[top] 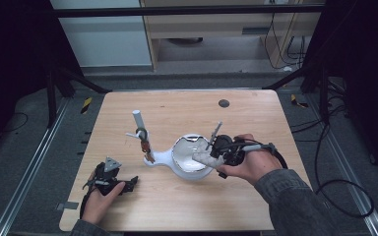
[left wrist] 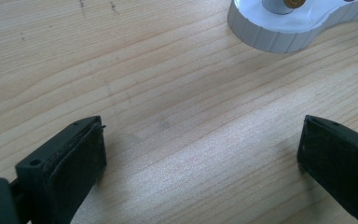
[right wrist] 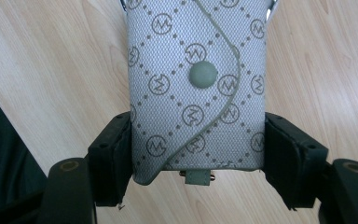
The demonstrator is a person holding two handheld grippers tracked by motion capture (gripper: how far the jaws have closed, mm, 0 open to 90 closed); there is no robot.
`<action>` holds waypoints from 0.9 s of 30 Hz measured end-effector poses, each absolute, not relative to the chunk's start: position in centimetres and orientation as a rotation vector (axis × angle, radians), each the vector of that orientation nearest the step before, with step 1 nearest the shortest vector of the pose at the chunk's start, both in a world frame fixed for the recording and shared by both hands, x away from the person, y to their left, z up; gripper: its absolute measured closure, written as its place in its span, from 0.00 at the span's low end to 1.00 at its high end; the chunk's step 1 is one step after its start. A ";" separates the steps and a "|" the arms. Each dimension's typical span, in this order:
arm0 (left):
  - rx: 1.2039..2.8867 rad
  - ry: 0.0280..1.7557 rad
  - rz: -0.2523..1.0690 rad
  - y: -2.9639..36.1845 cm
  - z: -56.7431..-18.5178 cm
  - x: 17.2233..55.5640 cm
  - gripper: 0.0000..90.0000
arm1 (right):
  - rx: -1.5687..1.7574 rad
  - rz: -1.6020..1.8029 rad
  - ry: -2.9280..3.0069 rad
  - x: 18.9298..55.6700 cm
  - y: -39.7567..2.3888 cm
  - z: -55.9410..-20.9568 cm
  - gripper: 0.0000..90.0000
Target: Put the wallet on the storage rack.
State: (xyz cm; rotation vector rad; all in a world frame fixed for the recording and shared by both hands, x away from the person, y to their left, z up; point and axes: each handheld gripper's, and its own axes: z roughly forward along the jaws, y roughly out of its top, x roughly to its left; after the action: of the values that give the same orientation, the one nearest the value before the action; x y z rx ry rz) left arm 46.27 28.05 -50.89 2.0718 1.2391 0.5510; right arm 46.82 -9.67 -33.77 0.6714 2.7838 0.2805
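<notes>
Right gripper (right wrist: 198,158) has its jaws pinching a grey patterned pouch (right wrist: 196,84) w/ a snap button; the pouch's long axis runs straight out from the jaws. In the high view the pouch (top: 207,159) hangs over the rim of the white bowl-shaped stand (top: 189,160) mid-desk (top: 187,206), so right hand is nearest. Left gripper (top: 109,179) rests near the desk's front-left, jaws spread, nothing between, well apart from the stand.

wooden table (top: 187,206), dark round mark (top: 223,103), black-yellow floor tape (top: 86,104)
</notes>
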 end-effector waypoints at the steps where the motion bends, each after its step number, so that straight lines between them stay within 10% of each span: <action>1: 2.072 1.239 0.551 28.1 -50.9 46.3 0.00 | 0.670 0.278 2.785 46.9 -9.4 -33.9 0.35; 27: 2.075 1.240 0.551 28.0 -50.9 46.3 0.00 | 0.600 0.207 2.854 48.7 -5.1 -36.0 0.35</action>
State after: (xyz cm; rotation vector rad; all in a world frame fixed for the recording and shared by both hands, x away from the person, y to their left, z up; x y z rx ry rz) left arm 46.30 28.05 -50.87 2.0746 1.2401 0.5510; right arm 48.73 -5.10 -35.97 0.6002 2.8545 0.2070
